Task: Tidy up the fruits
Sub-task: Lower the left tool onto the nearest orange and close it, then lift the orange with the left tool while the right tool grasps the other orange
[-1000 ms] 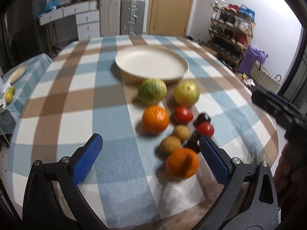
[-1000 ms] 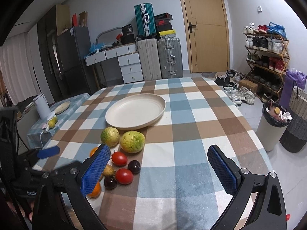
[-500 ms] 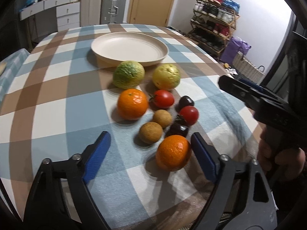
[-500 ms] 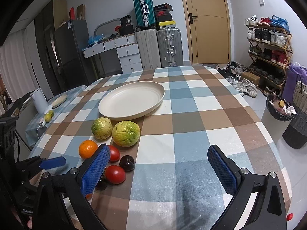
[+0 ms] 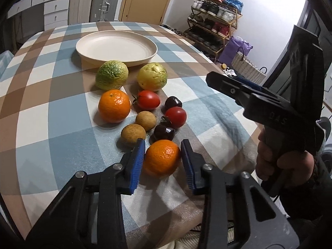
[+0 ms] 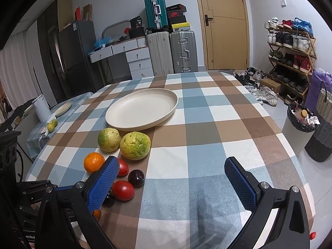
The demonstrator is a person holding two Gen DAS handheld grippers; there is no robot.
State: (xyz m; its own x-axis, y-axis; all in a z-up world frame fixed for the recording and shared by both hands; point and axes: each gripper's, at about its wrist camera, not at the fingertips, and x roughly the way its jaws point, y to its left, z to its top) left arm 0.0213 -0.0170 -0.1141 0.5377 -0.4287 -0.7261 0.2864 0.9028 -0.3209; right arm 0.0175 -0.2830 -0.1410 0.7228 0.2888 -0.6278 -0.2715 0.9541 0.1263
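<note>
Left wrist view: your left gripper (image 5: 162,157) now brackets the nearest orange (image 5: 161,157), which sits on the checked tablecloth (image 5: 62,145) at the near end of the fruit cluster. A second ago its blue pads stood wide apart with the orange well ahead of them; since then the jaws have been closing, and they now stand narrow, one pad on each side of the orange. The left pad looks to be against the peel, the right pad touching or just beside it; you cannot tell for sure that both press on it.

Just beyond that orange lie two brown round fruits (image 5: 133,134), two dark plums (image 5: 164,132), two red tomatoes (image 5: 176,116) and a second orange (image 5: 114,109). Past those sit a green-yellow fruit (image 5: 111,75) and a yellower one (image 5: 152,76), both close to the rim of the cream plate (image 5: 116,47), which holds nothing. The fruits lie as they did in the earlier frames.

Your right gripper (image 6: 172,182) has its pads wide apart over bare cloth, gripping nothing, much as it was half a second ago. In the left wrist view it shows at the right edge, with your hand (image 5: 284,164) wrapped round its handle.
</note>
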